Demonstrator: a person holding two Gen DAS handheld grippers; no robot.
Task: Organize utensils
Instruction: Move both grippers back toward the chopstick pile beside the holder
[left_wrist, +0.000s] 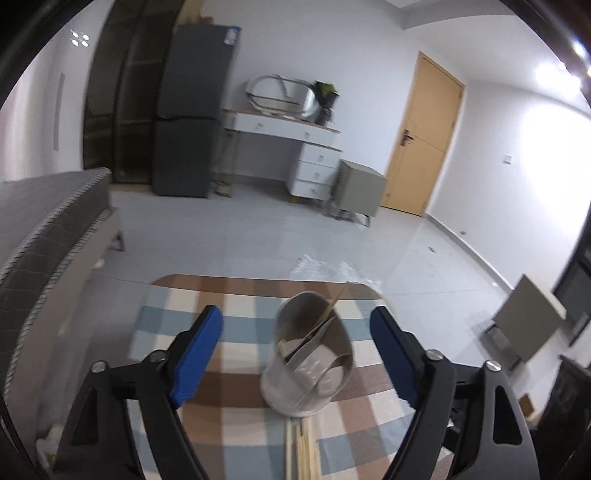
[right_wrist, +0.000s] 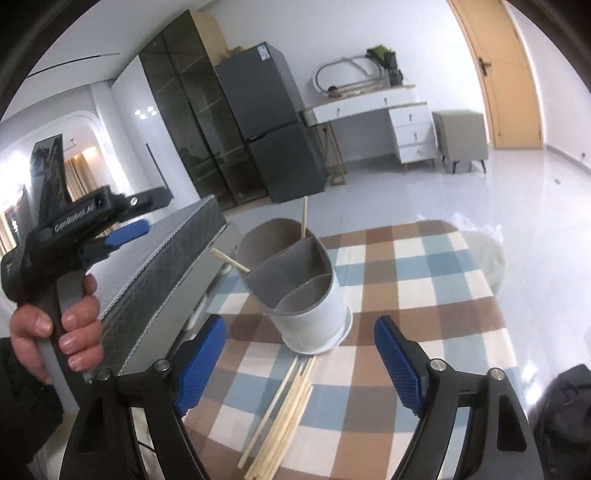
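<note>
A round utensil holder (right_wrist: 310, 295) with a white wall and grey inner dividers stands on the checked tablecloth (right_wrist: 424, 295). Two wooden chopsticks (right_wrist: 303, 216) stick out of its far compartment. Several loose chopsticks (right_wrist: 284, 410) lie on the cloth in front of it. My right gripper (right_wrist: 301, 358) is open and empty, above the loose chopsticks. My left gripper (left_wrist: 297, 350) is open and empty, with the holder (left_wrist: 310, 365) between its fingers' line of sight; one chopstick (left_wrist: 338, 301) leans out of it. The left gripper also shows in the right wrist view (right_wrist: 125, 229), held up at the left.
A grey mattress edge (right_wrist: 177, 251) runs along the left of the table. The table's far edge (left_wrist: 258, 278) drops to a grey tiled floor. A dark fridge (left_wrist: 192, 110), a white desk (left_wrist: 295, 136), a grey side cabinet (left_wrist: 360, 188) and a wooden door (left_wrist: 421, 140) stand beyond.
</note>
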